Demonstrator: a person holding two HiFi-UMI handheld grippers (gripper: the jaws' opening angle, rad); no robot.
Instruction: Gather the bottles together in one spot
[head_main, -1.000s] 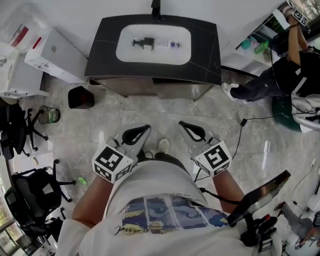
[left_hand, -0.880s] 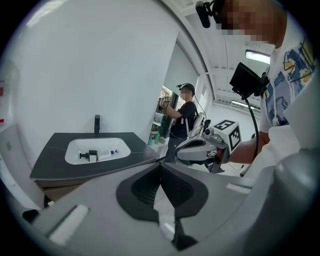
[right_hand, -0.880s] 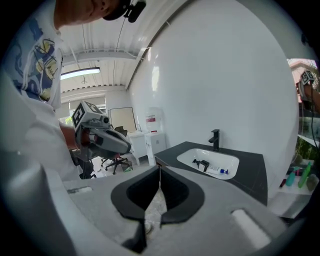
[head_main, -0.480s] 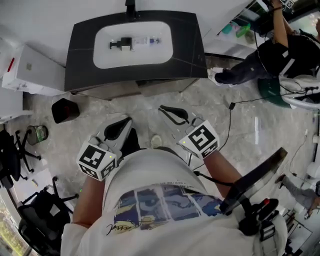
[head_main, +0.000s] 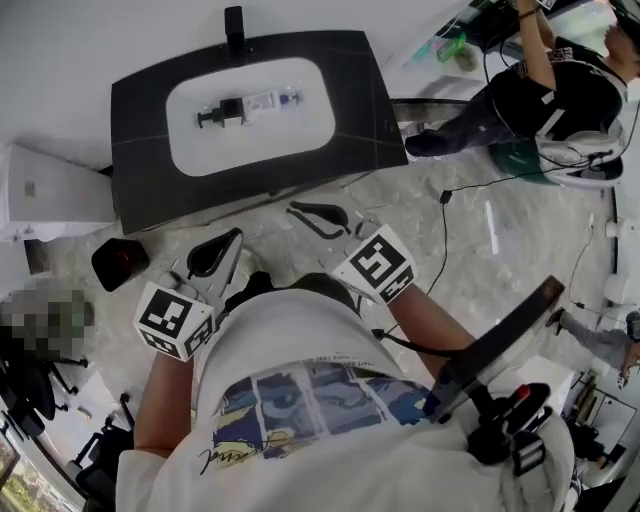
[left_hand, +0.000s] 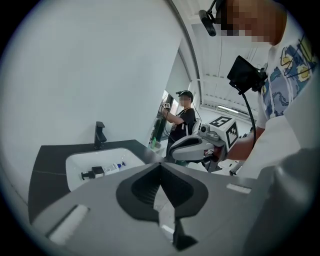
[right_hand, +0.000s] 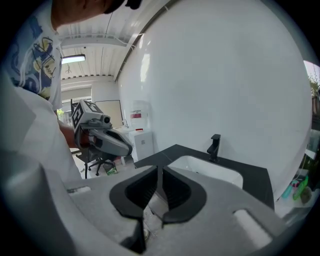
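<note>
Bottles (head_main: 248, 103) lie on their sides in a line in the white sink basin (head_main: 310, 125): black-topped at left, white with a blue end at right. Left gripper (head_main: 236, 234) pressed together, empty. Right gripper (head_main: 292, 208) jaws opening, nothing between. Both well apart from the basin.

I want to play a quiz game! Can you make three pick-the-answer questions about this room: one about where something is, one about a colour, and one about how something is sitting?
1. Where are the bottles? A. in the sink B. on a bed C. in a basket
2. What colour is the counter? A. red B. black C. yellow
3. How are the bottles? A. standing up B. lying down C. stacked

Answers: 1 A, they sit in the white basin; 2 B, the top round the sink is black; 3 B, they rest on their sides.
</note>
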